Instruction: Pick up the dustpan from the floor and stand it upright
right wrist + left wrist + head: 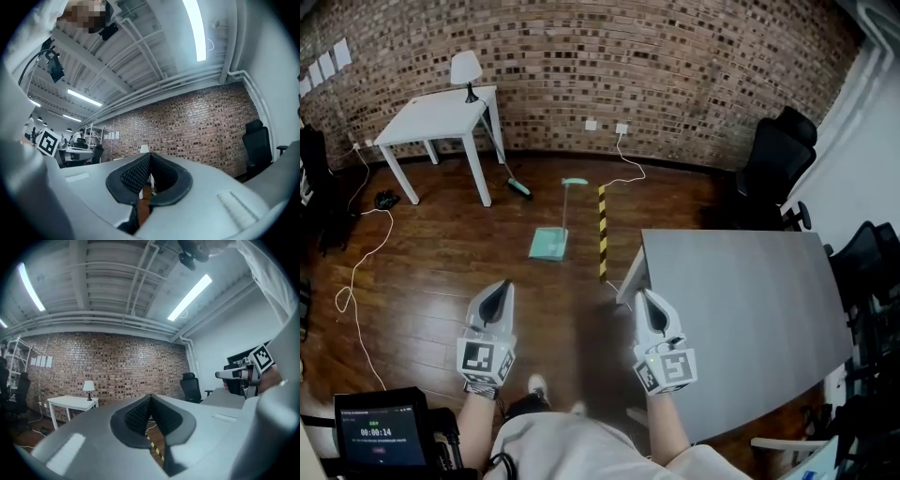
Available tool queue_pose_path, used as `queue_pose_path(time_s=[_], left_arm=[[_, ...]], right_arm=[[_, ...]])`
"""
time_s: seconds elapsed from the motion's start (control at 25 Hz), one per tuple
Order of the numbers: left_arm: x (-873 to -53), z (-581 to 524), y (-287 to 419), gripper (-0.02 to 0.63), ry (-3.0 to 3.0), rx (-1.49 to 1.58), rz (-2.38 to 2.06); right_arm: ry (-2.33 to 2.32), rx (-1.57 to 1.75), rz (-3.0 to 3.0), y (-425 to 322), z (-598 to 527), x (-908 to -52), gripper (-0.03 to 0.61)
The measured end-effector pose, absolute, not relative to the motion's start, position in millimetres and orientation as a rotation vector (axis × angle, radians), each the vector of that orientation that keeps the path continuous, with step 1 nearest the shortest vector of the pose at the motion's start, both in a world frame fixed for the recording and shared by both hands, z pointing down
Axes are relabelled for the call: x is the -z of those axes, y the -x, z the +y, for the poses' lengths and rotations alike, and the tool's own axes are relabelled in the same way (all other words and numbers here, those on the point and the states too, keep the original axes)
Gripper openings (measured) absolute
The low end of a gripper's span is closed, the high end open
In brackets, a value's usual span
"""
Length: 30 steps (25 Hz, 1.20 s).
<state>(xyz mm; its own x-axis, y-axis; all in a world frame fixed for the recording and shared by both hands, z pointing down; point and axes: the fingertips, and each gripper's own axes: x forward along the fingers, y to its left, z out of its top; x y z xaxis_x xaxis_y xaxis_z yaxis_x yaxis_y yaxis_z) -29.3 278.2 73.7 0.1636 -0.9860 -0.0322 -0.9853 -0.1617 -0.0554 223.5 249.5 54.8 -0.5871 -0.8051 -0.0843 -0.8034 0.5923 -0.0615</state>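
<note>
A teal dustpan [549, 243] lies flat on the wooden floor, its long handle [566, 202] running toward the brick wall. It is well ahead of both grippers. My left gripper [502, 287] is held level in the lower left of the head view, shut and empty. My right gripper [647, 296] is level beside it near the grey table's corner, also shut and empty. In the left gripper view the left gripper [150, 397] has its tips together. The right gripper [149, 155] in its own view is likewise shut. The dustpan is hidden in both gripper views.
A grey table [741, 319] stands at the right. A white table [436, 117] with a lamp [466, 70] is at the far left, a broom [514, 181] leaning by it. A yellow-black striped strip [602, 230] lies on the floor. Black chairs [778, 155] stand at the right; a cable [358, 267] trails at the left.
</note>
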Motion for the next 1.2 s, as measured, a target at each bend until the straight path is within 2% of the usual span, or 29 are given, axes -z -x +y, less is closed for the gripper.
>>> queue_pose_path(time_s=[0.56, 1.2], left_arm=[[-70.6, 314.4, 68.6, 0.002, 2.397, 0.022, 1.945], [-64.9, 325.5, 67.4, 0.002, 2.426, 0.009, 1.904]], right_arm=[[1.439, -0.005, 2.685, -171.4, 284.9, -41.9, 0.011], [1.437, -0.043, 2.715, -155.5, 300.5, -35.8, 0.011]])
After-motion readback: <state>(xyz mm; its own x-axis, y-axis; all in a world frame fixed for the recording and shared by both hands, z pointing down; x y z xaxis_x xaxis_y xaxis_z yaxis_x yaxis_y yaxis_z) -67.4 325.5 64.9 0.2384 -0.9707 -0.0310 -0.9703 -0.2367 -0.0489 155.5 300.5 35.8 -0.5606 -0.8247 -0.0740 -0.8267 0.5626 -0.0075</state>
